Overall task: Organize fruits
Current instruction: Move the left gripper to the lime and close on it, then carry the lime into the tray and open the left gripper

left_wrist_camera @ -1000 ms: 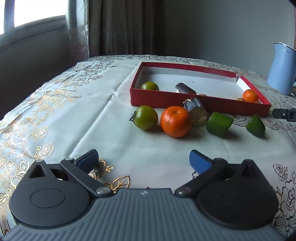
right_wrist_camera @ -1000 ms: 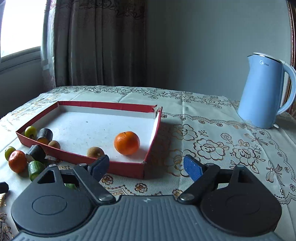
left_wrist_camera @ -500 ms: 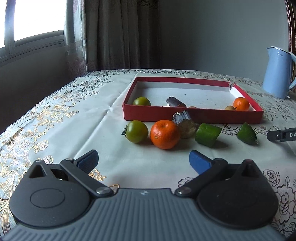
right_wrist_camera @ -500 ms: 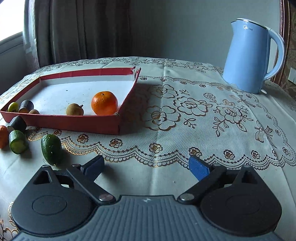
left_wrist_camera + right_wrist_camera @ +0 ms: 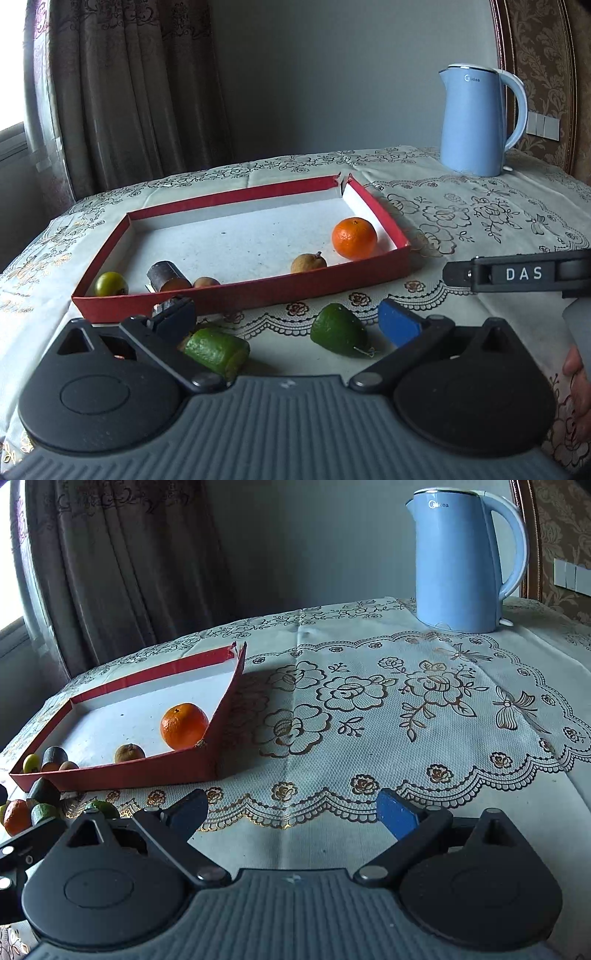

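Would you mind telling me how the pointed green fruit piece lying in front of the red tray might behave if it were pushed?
The pointed green piece tapers, so it would probably roll in a curve. Its skin looks glossy, perhaps slippery.

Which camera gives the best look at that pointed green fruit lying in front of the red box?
The left wrist view: the pointed green fruit lies whole and close. In the right wrist view only a green sliver shows.

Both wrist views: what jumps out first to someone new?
The red tray mid-table, with a bright orange mandarin in its near right corner. Behind it to the right, a tall light-blue kettle stands on the floral tablecloth. Two green fruit pieces lie outside the tray, just ahead of the open left gripper.
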`<state>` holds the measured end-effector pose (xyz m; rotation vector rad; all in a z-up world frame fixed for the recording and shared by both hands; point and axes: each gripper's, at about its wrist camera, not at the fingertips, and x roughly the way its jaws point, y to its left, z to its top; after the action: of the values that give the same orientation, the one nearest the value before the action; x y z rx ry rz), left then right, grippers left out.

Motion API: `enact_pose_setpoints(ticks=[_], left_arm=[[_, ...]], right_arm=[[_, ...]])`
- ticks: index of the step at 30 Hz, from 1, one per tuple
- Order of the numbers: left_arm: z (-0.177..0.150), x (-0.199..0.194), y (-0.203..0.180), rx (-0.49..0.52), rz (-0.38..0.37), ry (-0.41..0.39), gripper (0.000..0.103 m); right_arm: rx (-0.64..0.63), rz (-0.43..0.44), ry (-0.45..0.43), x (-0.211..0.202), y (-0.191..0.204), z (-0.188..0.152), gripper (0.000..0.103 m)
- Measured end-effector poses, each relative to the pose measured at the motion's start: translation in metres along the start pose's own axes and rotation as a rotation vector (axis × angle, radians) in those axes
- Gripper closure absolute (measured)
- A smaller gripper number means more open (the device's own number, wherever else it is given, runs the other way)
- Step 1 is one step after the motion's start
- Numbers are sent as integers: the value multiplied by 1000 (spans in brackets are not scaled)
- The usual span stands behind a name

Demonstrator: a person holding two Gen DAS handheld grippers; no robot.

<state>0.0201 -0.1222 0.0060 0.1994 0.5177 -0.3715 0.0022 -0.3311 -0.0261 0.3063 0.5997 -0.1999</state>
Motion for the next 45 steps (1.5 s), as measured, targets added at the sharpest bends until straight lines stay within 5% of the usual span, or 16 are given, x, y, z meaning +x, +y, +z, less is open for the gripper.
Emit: enact_pose_setpoints(ticks=[6, 22, 33, 45], left_arm=[[0, 20, -11, -59, -16, 33, 0], [-7, 27, -19, -24, -128, 57, 49], [-10, 26, -14, -53, -124, 57, 67], [-9, 10, -8, -62, -138, 5, 68]], right_arm=[[34, 9, -12, 0, -5, 1, 4], [34, 9, -12, -1, -5, 0, 4], [35, 12, -12, -1, -5, 0, 3], [44, 22, -16, -2, -6, 0, 3]])
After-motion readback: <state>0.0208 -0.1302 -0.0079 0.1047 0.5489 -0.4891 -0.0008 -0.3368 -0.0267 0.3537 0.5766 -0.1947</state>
